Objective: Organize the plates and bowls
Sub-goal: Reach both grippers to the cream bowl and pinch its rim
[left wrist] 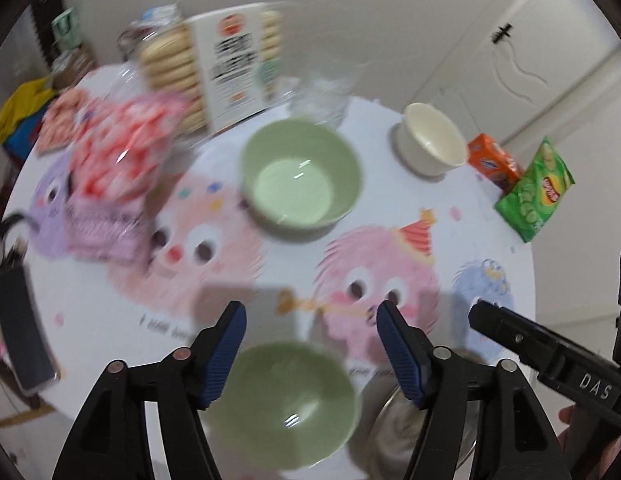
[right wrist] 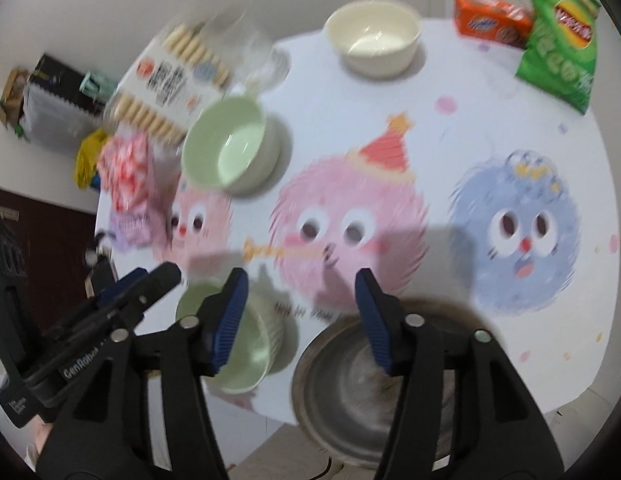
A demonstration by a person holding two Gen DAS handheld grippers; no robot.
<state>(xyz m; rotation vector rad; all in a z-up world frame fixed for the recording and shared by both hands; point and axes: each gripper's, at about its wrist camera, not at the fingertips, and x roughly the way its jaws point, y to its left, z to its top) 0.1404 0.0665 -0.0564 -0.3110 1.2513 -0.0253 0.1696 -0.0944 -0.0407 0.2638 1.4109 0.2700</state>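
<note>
The left gripper (left wrist: 310,314) has its fingers wide, holding nothing, above a near green bowl (left wrist: 284,402). The right gripper (right wrist: 300,282) is wide too, over a metal bowl (right wrist: 350,392). Another green bowl (left wrist: 300,178) and a cream bowl (left wrist: 430,138) sit farther back on the desk (left wrist: 450,208).

The centre of the worktop (right wrist: 450,152) is free, from the pink figure to the right of the frame. Obstacles: snack packs (right wrist: 130,176) crowd the upper left; a green bowl (right wrist: 226,148) stands beside them; a cream bowl (right wrist: 372,36) and chip bag (right wrist: 558,52) line the top edge.
</note>
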